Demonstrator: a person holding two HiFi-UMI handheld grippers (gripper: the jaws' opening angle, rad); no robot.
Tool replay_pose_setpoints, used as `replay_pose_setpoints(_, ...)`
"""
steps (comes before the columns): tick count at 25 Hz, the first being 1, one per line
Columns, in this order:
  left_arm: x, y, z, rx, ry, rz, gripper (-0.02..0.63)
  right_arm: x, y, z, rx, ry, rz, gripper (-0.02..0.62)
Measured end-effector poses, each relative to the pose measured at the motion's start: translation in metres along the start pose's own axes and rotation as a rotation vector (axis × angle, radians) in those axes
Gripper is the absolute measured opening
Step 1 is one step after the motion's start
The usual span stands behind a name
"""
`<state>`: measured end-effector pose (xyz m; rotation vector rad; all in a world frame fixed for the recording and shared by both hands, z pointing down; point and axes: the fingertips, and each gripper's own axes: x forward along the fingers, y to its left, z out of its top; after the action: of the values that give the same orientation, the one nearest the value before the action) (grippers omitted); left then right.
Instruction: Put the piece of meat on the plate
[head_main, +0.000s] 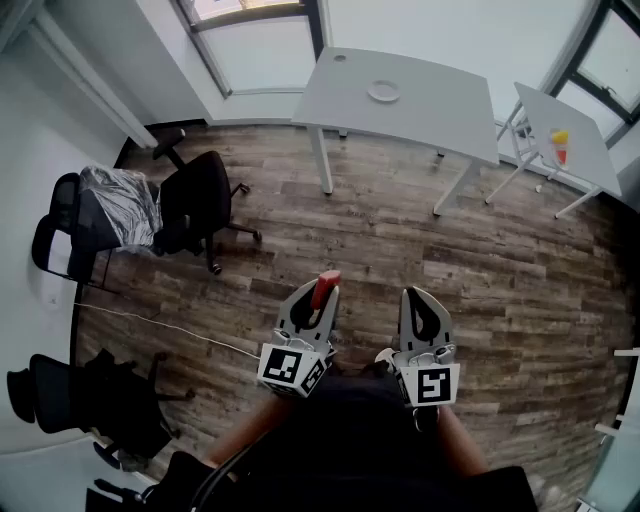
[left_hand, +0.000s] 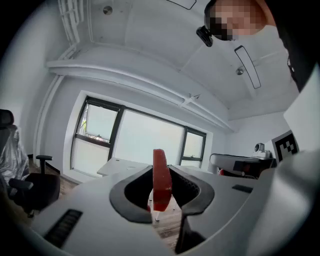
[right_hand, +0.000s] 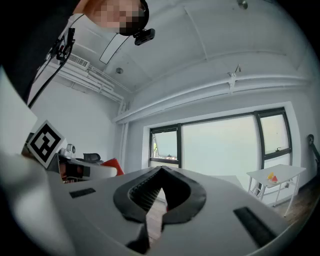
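A red piece of meat (head_main: 324, 288) stands up between the jaws of my left gripper (head_main: 318, 292), which is shut on it; in the left gripper view the meat (left_hand: 161, 180) fills the gap of that left gripper (left_hand: 161, 192). Beside it, my right gripper (head_main: 423, 297) is shut with nothing in it, its jaws closed together in the right gripper view (right_hand: 159, 192). Both are held close to my body above the wooden floor. A white plate (head_main: 383, 91) lies on the grey table (head_main: 440, 110) far ahead.
Black office chairs (head_main: 195, 205) stand at the left, one covered with silver plastic (head_main: 120, 205). A smaller white table (head_main: 585, 150) with a yellow and red object (head_main: 560, 142) is at the far right. A white cable (head_main: 160, 325) runs across the floor.
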<state>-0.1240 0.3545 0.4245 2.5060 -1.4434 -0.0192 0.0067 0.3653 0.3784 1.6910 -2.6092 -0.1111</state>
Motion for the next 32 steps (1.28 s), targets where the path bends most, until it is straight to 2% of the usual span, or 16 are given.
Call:
replay_pose_setpoints(4, 0.007, -0.002, 0.001, -0.010, -0.037, 0.052, 0.094, 0.006, -0.017, 0.003, 0.110, 0.021, 0.002, 0.002)
replay_pose_setpoints(9, 0.026, -0.023, 0.004, 0.005, -0.055, 0.043, 0.094, -0.002, -0.042, 0.001, 0.113, -0.020, -0.006, 0.002)
replay_pose_setpoints(19, 0.048, -0.046, 0.009, 0.013, -0.063, 0.002, 0.094, -0.011, -0.060, 0.007, 0.156, -0.048, -0.031, 0.002)
replay_pose_setpoints(32, 0.064, -0.058, 0.001, 0.018, -0.050, 0.009, 0.094, -0.010, -0.079, -0.011, 0.174, 0.000, -0.026, 0.002)
